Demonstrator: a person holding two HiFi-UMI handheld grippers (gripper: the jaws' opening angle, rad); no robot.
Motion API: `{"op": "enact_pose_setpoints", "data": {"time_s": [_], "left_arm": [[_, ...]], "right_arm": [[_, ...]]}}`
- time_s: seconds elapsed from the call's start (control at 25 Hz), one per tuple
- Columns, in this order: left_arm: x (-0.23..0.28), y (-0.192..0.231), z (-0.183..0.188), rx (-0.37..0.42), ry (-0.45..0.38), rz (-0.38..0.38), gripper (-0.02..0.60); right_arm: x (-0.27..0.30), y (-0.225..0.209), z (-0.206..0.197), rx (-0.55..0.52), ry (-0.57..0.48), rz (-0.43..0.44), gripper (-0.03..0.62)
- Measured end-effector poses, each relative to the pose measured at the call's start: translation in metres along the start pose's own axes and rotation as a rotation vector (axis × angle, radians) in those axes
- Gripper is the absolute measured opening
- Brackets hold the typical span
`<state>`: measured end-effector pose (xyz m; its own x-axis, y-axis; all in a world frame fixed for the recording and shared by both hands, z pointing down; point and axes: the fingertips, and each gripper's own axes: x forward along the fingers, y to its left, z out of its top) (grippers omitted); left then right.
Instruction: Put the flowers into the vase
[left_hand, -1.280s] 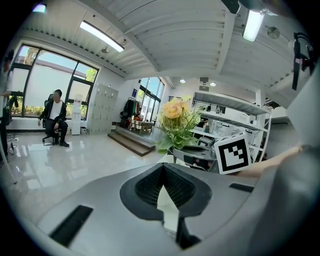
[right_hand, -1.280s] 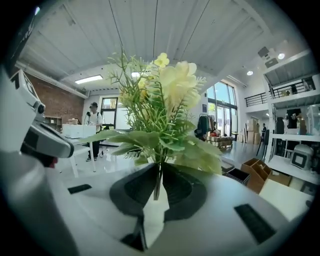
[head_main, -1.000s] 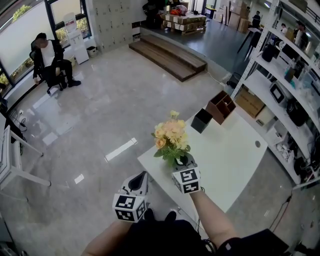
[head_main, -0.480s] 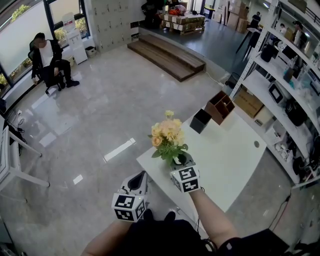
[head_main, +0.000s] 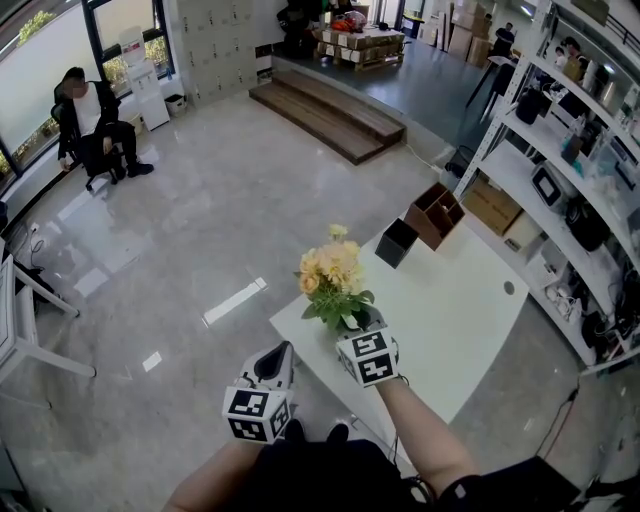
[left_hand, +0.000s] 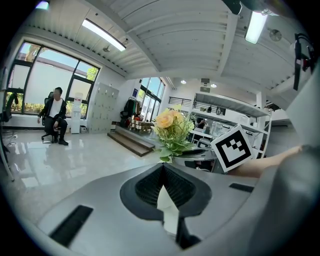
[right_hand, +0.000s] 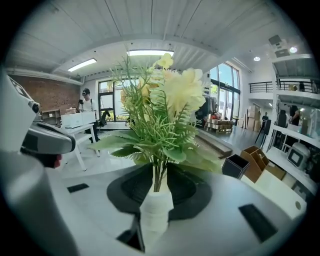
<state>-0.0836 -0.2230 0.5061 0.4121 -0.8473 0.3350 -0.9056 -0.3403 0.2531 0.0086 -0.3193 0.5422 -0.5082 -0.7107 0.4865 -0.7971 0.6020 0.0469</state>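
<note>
A bunch of yellow flowers (head_main: 330, 275) with green leaves stands in a white ribbed vase (right_hand: 156, 210) at the near left corner of the white table (head_main: 450, 310). In the head view the blooms and my gripper hide most of the vase. My right gripper (head_main: 362, 322) is around the vase from the near side. Its jaws are opening, with the vase and the stems (right_hand: 159, 175) between them and the pads no longer pressing. My left gripper (head_main: 272, 368) hangs off the table's left edge above the floor, shut and holding nothing.
A black open box (head_main: 397, 243) and a brown wooden organiser (head_main: 433, 214) sit at the table's far end. Metal shelving (head_main: 570, 150) runs along the right. A person sits on a chair (head_main: 85, 120) far off at the left, beyond shiny floor and low steps (head_main: 330, 105).
The right gripper has tipped slightly while staying at the vase. The flowers stand in the same spot. The left gripper has not moved.
</note>
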Motion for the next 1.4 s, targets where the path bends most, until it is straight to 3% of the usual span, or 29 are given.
{"op": "enact_pose_setpoints", "data": {"time_s": [0.56, 0.88, 1.2, 1.32, 1.4], "left_arm": [[-0.002, -0.001, -0.001, -0.008, -0.012, -0.008, 0.003], [-0.003, -0.007, -0.001, -0.004, -0.013, -0.019, 0.003], [0.0, -0.015, 0.004, 0.012, -0.012, -0.038, 0.003], [0.0, -0.02, 0.008, 0.021, -0.025, -0.045, 0.003], [0.001, -0.023, 0.013, 0.026, -0.038, -0.051, 0.003]], "right_arm": [[-0.013, 0.009, -0.006, 0.007, 0.151, 0.033, 0.156], [-0.028, 0.014, -0.012, -0.01, 0.176, 0.037, 0.156], [-0.062, 0.032, -0.044, 0.051, 0.2, 0.091, 0.141], [-0.078, 0.032, -0.042, 0.1, 0.128, 0.077, 0.101], [-0.093, 0.024, -0.019, 0.145, -0.014, 0.024, 0.049]]}}
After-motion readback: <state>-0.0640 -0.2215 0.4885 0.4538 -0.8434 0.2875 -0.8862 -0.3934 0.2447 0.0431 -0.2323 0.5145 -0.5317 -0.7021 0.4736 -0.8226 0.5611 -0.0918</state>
